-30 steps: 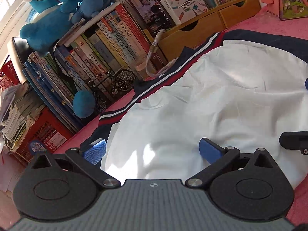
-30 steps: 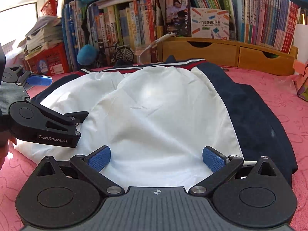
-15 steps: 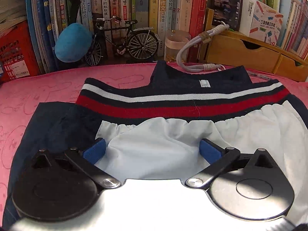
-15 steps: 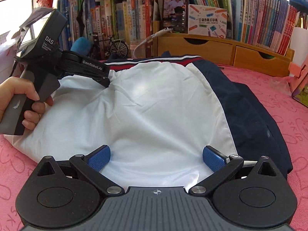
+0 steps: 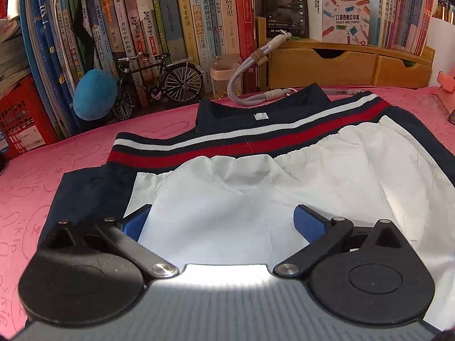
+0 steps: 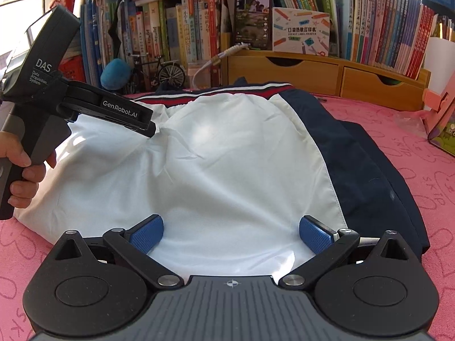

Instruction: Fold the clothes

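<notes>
One jacket (image 6: 233,170), white-panelled with navy sides and a red-and-white striped hem band (image 5: 244,142), lies spread on the pink table cover (image 6: 412,147). Two tongs are in play. The left gripper (image 5: 221,218) hovers with jaws released, white cloth between and just ahead of its blue pads (image 5: 136,221). The right gripper (image 6: 231,230) is likewise unclenched over the nearer white edge. Judged step: positioning for a fold. The next move calls for both tongs to pinch an edge and carry it across. Beyond both: one toy bicycle (image 5: 159,85).
</notes>
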Action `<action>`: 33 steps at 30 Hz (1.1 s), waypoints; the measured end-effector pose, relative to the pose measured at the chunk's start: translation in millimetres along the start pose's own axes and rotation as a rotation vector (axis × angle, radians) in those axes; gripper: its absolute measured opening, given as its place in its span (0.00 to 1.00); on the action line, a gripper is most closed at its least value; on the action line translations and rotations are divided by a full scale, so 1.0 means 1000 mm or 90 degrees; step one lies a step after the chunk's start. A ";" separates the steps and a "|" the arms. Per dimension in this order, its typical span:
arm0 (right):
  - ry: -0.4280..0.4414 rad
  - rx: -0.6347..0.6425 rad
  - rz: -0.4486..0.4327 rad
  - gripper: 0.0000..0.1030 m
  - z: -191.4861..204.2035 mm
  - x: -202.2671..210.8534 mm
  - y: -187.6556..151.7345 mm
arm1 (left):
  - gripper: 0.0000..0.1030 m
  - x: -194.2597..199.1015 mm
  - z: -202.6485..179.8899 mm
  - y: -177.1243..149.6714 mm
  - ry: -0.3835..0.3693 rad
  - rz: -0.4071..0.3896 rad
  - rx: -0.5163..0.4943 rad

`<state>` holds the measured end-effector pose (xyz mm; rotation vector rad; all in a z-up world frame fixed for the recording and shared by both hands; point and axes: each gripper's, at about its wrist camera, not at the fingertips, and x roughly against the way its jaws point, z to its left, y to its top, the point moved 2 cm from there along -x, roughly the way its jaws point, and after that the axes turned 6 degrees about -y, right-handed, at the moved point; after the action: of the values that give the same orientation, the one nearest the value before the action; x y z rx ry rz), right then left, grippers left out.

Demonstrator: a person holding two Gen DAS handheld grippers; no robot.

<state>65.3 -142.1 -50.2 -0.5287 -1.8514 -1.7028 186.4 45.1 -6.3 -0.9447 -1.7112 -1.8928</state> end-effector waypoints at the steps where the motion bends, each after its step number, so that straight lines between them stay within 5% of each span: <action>1: 0.000 0.000 0.000 1.00 0.000 0.000 0.000 | 1.00 0.002 -0.002 -0.001 0.000 0.000 -0.002; 19: -0.003 0.006 0.003 1.00 0.001 0.000 -0.002 | 1.00 0.012 -0.002 -0.028 0.024 -0.006 0.016; 23: 0.005 0.000 0.003 1.00 -0.001 0.002 -0.002 | 1.00 0.045 -0.012 -0.038 0.010 -0.062 0.030; 26: 0.019 -0.011 -0.005 1.00 0.001 0.006 0.001 | 1.00 0.070 -0.019 -0.048 -0.046 -0.081 -0.008; 30: 0.029 0.011 -0.068 1.00 0.015 0.017 0.005 | 1.00 0.058 -0.023 -0.050 -0.060 -0.024 -0.023; 33: 0.033 0.025 -0.036 1.00 0.025 0.005 0.003 | 1.00 0.040 -0.024 -0.043 -0.039 -0.011 -0.022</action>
<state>60.3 -117.7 -45.6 -0.4158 -1.8751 -1.6958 124.0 33.6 -7.6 -1.0141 -1.7310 -1.9295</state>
